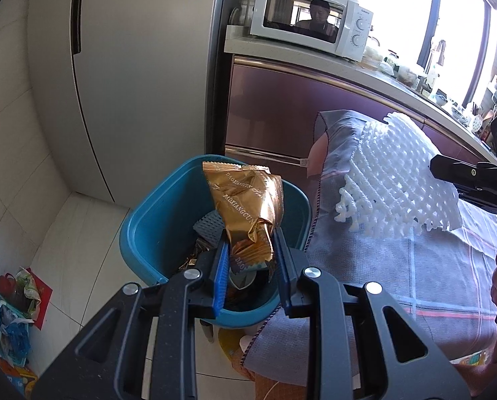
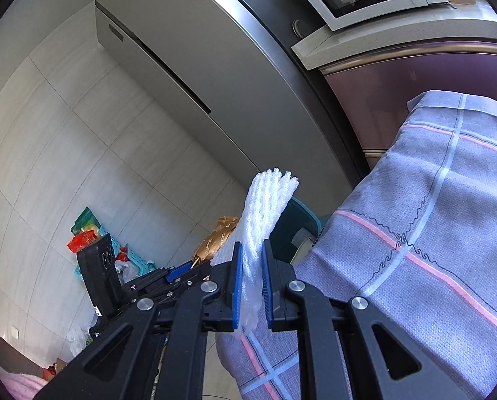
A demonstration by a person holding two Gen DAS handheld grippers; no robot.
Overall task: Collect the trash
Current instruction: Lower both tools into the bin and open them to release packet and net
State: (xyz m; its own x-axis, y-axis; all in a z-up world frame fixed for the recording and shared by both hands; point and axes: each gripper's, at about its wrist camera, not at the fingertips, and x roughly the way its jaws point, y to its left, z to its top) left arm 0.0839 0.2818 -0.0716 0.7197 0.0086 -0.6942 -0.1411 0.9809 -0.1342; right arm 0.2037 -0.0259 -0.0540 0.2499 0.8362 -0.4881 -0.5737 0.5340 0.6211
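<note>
Two pieces of trash are in hand. The left tongs [image 1: 250,245] clench a gold wrapper [image 1: 245,206] over the blue bin [image 1: 148,226], apparently for dropping. The right tongs [image 2: 250,280] pinch white foam netting [image 2: 265,206], likely next.

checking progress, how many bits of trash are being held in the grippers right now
2. A gold snack wrapper is clamped in the left hand-held gripper over the blue bin; a white foam net is in the right hand-held gripper. More trash lies in the bin, partly hidden.
</note>
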